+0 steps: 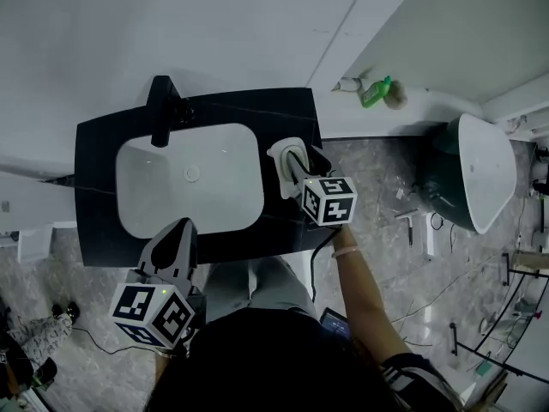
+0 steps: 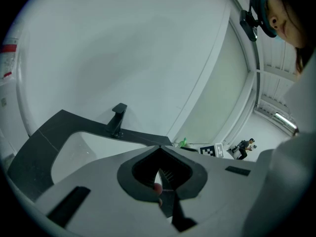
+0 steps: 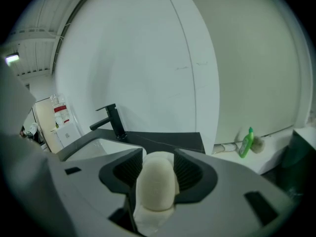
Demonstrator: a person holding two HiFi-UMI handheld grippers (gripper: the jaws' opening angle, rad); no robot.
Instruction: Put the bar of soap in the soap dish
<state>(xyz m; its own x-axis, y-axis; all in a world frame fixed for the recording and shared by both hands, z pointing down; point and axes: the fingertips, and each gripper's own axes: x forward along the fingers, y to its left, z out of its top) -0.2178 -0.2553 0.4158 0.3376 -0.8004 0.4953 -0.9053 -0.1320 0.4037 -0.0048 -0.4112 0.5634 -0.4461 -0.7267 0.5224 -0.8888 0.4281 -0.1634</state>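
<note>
A cream oval bar of soap (image 3: 157,181) sits between the ribbed pads of my right gripper (image 3: 158,154), which is shut on it. Just under the bar shows the white soap dish (image 3: 147,224). In the head view the soap dish (image 1: 281,152) stands on the dark counter (image 1: 94,144) right of the basin. There my right gripper (image 1: 296,170) reaches over it and hides the soap. My left gripper (image 1: 180,228) hangs at the basin's front edge. In its own view the left gripper (image 2: 159,149) has its tips together and holds nothing.
A white sink basin (image 1: 189,178) with a black faucet (image 1: 160,110) fills the counter's middle. A green bottle (image 1: 375,91) lies on a white ledge at the back right. A large white and dark green fixture (image 1: 476,174) stands on the floor to the right, among cables.
</note>
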